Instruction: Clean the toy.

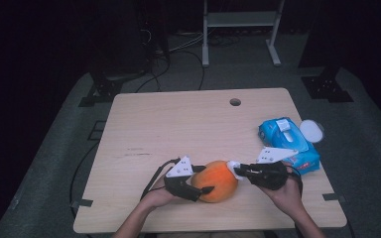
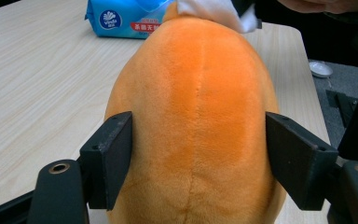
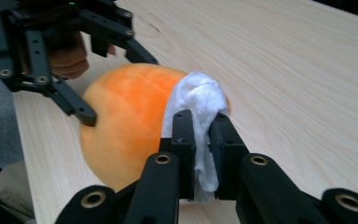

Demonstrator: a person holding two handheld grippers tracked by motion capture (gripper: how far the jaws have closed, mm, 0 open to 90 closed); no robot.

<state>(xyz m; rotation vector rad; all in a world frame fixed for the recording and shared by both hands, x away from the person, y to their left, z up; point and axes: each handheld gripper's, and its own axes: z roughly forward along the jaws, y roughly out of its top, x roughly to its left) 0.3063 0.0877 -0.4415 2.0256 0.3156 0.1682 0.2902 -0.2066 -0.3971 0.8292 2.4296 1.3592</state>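
A pale wooden table (image 1: 178,124) filled the middle of the high view, with a round hole (image 1: 235,102) near its far edge. Around it lay a grey floor (image 1: 367,148), lit near the table and falling into darkness toward the upper corners. At the top centre stood a white metal frame (image 1: 240,29) on two feet. Black cables (image 1: 178,59) ran across the floor at upper left, beside a dark stand (image 1: 101,89); another dark base (image 1: 327,87) sat at upper right.
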